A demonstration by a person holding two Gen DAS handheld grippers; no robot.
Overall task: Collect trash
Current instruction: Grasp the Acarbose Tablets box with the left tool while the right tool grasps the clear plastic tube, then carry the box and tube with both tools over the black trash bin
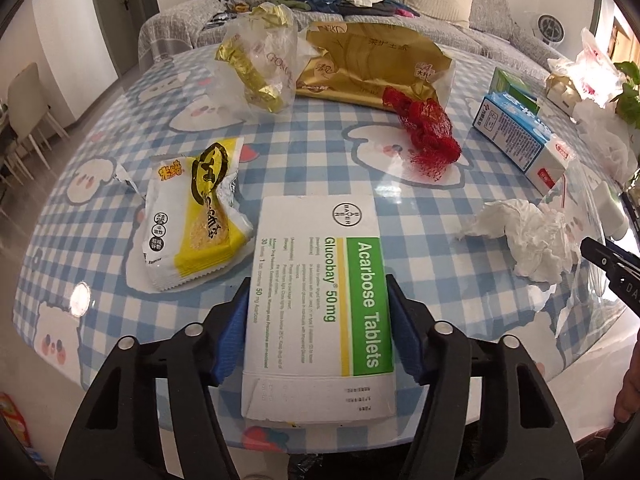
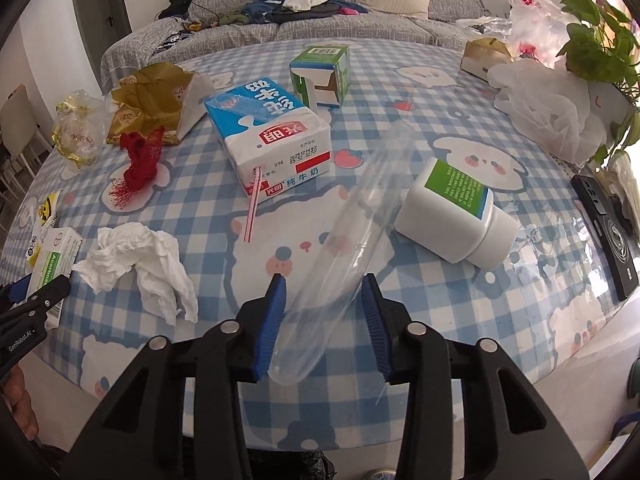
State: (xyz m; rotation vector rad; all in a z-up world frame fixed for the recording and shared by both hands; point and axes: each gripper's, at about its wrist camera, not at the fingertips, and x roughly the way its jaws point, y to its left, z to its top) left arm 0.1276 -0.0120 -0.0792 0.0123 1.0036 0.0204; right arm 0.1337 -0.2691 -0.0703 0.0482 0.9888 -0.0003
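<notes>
A white and green medicine box (image 1: 320, 304) lies on the blue checked table (image 1: 312, 148). My left gripper (image 1: 318, 284) straddles its near half, blue pads (image 1: 234, 332) pressed against both long sides. A clear plastic tube (image 2: 352, 232) lies slantwise near the table's front edge. My right gripper (image 2: 323, 280) is shut on its near end. More trash lies around: a crumpled tissue (image 2: 140, 264), a yellow snack wrapper (image 1: 196, 216), a red net (image 1: 424, 128), a milk carton (image 2: 268, 136) with a straw (image 2: 254, 204), and a gold bag (image 1: 368, 68).
A white pill bottle (image 2: 452, 216) lies right of the tube, a green carton (image 2: 320, 76) behind the milk. Plastic bags (image 2: 552, 112), a plant (image 2: 600, 28) and a black phone (image 2: 604, 232) crowd the right edge. A sofa with clothes (image 2: 304, 0) stands beyond.
</notes>
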